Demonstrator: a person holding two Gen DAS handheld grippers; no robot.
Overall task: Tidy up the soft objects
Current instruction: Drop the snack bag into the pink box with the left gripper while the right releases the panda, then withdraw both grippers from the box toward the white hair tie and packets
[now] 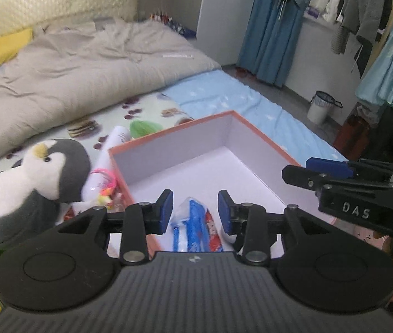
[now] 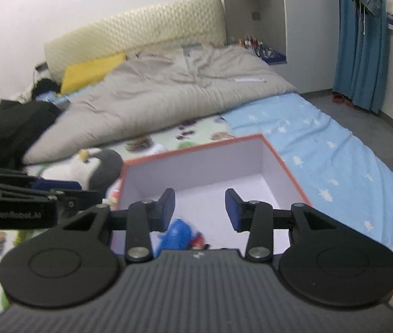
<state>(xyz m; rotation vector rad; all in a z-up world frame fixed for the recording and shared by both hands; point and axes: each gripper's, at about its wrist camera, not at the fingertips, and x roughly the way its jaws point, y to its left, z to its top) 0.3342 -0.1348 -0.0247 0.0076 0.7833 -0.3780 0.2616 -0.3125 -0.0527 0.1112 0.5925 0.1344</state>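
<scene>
**Both claws are hanging over the box with nothing in them**

The left claw point(image 1: 195, 212) is standing with its jaws apart, and nothing is between them. Just past it, a blue, white and red soft packet point(image 1: 193, 229) is lying on the floor of the box point(image 1: 168, 149). The packet is probably there because the box is where the soft things are being gathered. The right claw point(image 2: 199, 210) is also standing apart and holding nothing, and it is pointing into the same box.

A toy penguin point(image 1: 43, 172) is sitting on the bed just beside the box, outside its wall, next to a white bottle point(image 1: 107, 161). It looks like the next soft thing to go in.

The right claw's side is showing the letters "DAS". The left claw's side is showing blurry words, maybe "Gen Robot.AI".
</scene>
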